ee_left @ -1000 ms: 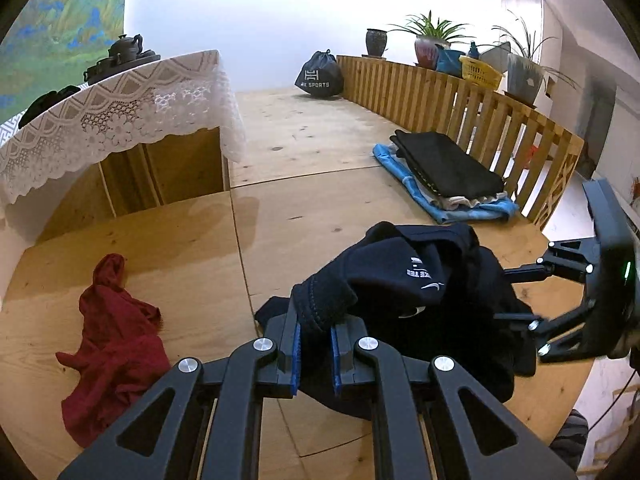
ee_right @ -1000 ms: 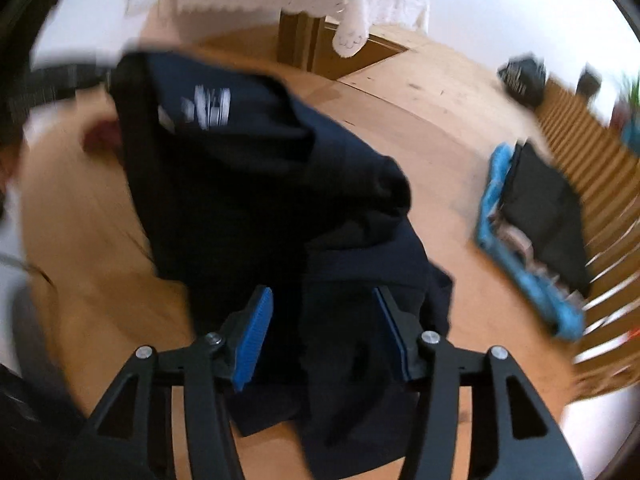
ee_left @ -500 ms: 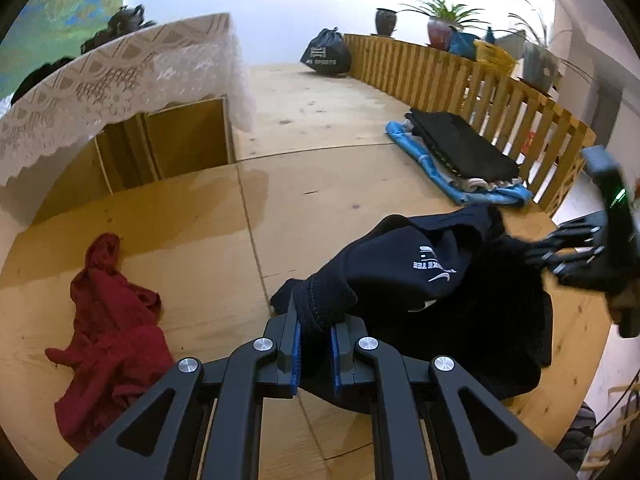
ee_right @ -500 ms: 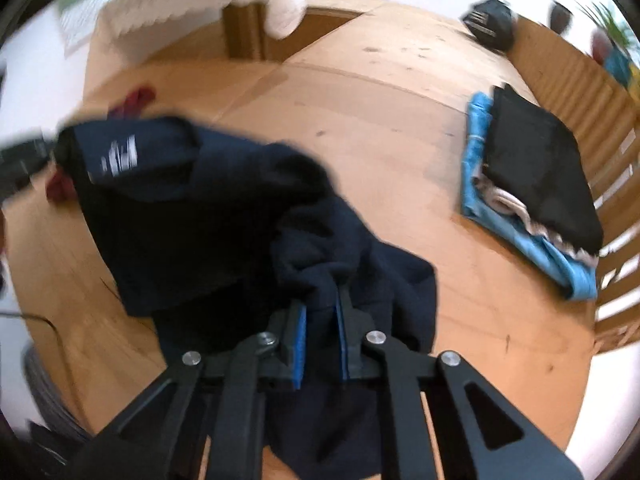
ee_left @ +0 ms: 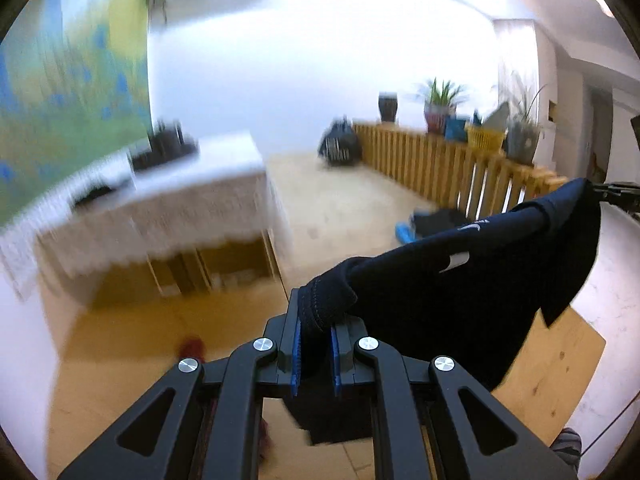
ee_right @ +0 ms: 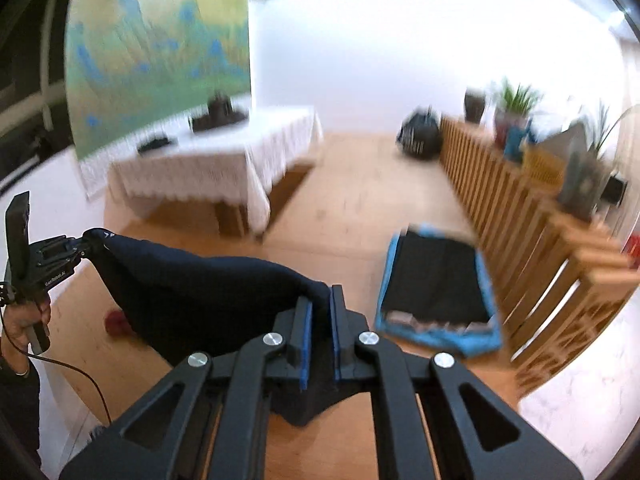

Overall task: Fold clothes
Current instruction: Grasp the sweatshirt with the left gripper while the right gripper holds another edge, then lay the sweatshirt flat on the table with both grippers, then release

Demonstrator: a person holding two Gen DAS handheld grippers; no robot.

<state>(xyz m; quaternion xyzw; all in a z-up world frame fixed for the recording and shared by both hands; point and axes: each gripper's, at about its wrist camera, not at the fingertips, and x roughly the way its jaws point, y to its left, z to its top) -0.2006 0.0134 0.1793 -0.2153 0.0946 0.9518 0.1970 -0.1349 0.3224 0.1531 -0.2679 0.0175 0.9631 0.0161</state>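
Note:
A navy garment (ee_left: 460, 280) with a small white logo hangs in the air, stretched between both grippers. My left gripper (ee_left: 316, 320) is shut on its ribbed edge. In the right wrist view, my right gripper (ee_right: 320, 300) has its jaws closing tight on another fold of the navy garment (ee_right: 200, 292), and the pads press the cloth. The left gripper (ee_right: 82, 246) shows there at the cloth's far left end, held by a hand (ee_right: 24, 316). The right gripper (ee_left: 600, 190) peeks in at the garment's upper right corner in the left wrist view.
A crumpled red cloth (ee_right: 116, 322) lies on the wooden platform (ee_right: 352, 208) below. A folded stack, black on blue (ee_right: 436, 280), sits by the slatted wooden fence (ee_right: 520, 208). A lace-covered table (ee_right: 200, 168) stands at the back left, with a black bag (ee_right: 420, 136) behind.
The right gripper went from open around the garment to shut on it. Both grippers then rose, lifting the garment off the platform and pulling it taut between them.

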